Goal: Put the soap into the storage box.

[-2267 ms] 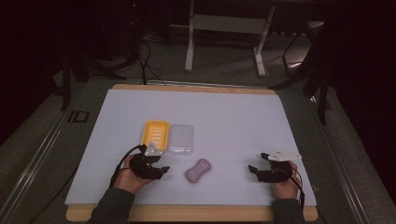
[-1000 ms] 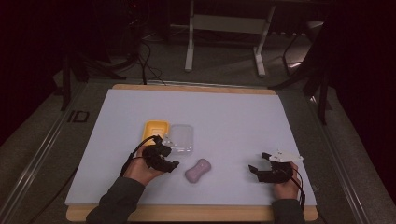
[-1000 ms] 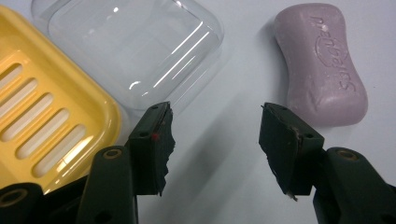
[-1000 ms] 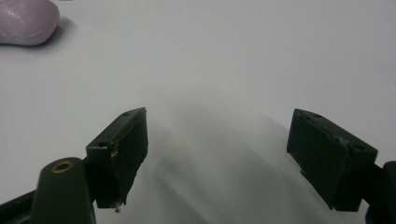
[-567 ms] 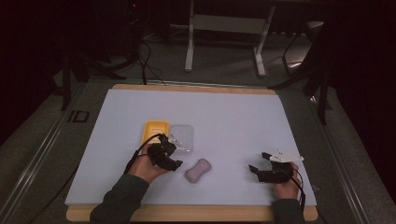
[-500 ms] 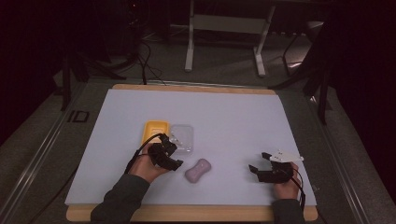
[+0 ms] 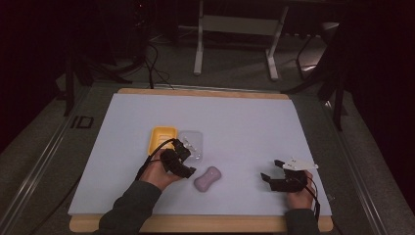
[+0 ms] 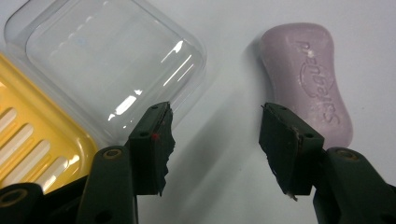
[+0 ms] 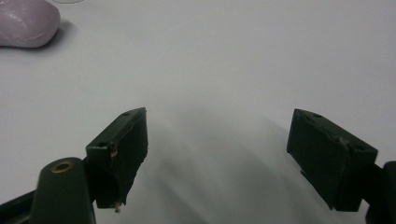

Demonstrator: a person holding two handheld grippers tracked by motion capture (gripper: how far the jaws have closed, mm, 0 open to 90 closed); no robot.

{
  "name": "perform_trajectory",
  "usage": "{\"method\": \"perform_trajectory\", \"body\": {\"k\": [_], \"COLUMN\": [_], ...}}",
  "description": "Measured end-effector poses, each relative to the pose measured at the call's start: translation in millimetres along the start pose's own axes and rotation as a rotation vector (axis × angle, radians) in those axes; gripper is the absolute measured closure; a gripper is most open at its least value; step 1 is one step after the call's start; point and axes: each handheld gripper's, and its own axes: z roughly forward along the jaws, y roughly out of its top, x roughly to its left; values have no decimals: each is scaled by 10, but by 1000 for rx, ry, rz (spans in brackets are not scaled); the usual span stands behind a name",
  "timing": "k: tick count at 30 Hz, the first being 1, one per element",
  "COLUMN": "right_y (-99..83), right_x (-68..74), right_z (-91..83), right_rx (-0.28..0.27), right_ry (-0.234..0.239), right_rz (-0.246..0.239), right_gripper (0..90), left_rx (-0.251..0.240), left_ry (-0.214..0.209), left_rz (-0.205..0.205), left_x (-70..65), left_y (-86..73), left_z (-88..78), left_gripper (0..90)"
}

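The left gripper [image 7: 182,164] has moved right off the yellow tray [image 7: 161,138], jaws open and empty, toward the pink soap [image 7: 207,178] lying just right, while the distant right gripper [image 7: 274,178] rests open.

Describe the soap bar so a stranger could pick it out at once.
On the white table mat, look near the front edge, just right of the left gripper. The pale purple, waisted soap bar lies there alone, solid and embossed, unlike the yellow slotted tray and clear plastic lid behind it.
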Motion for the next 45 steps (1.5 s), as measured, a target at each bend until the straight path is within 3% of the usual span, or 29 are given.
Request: {"method": "perform_trajectory", "body": {"k": [31, 45], "right_y": [-1, -2], "right_x": [-1, 0], "right_z": [-2, -4], "right_rx": [-3, -4], "right_ry": [3, 3], "right_rz": [-1, -1], "right_gripper": [210, 210], "left_rx": [55, 67], "left_ry": [-1, -13], "left_rz": [44, 44], "left_x": [-179, -249], "left_y": [195, 234], "left_z": [68, 128], "left_gripper": [444, 434]}}
